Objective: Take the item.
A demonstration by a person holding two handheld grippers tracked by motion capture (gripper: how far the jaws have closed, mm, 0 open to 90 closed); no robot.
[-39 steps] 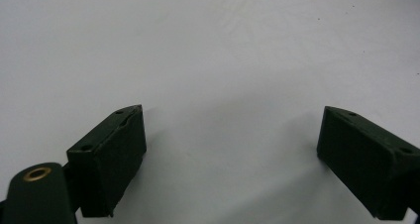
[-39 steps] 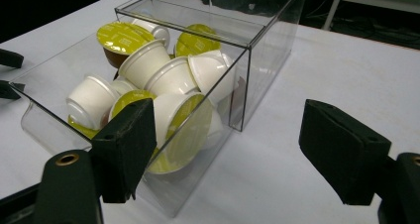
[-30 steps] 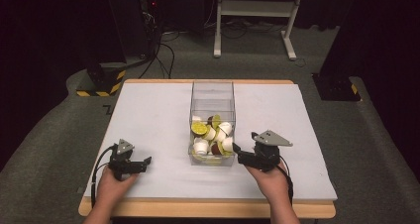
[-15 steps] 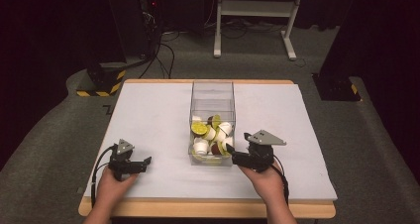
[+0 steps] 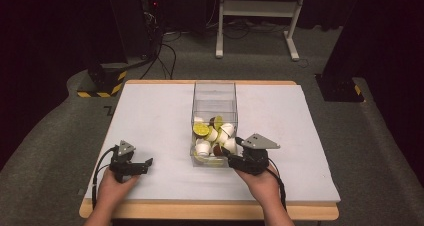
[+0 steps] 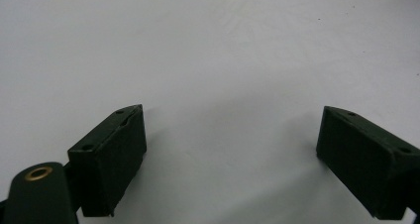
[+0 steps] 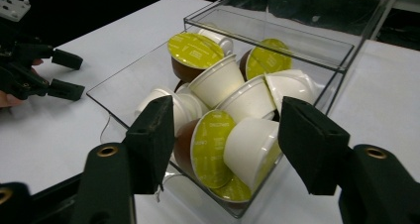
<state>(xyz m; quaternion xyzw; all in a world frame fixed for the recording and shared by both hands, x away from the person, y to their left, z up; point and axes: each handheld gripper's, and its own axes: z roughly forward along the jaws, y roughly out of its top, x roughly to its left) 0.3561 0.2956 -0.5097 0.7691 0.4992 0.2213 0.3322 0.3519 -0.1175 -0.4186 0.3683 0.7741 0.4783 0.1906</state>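
A clear plastic box (image 5: 214, 93) stands mid-table with several coffee capsules (image 5: 212, 134) piled at its near end, white cups and brown ones with yellow-green lids. My right gripper (image 5: 231, 159) is open at the box's near right corner; in the right gripper view its jaws stand wide on either side of a brown capsule with a green lid (image 7: 210, 147) and a white capsule (image 7: 250, 149), touching neither. My left gripper (image 5: 145, 164) rests open low over bare white table at the front left; its fingers (image 6: 111, 157) hold nothing.
The white table top (image 5: 150, 116) spreads around the box. The box's far half holds nothing. Beyond the table are a dark floor with cables (image 5: 165, 53), a white metal frame (image 5: 255, 16) and a yellow-black striped base (image 5: 100, 86).
My right gripper has moved left and forward to the box's near right corner. The left gripper has stayed put.
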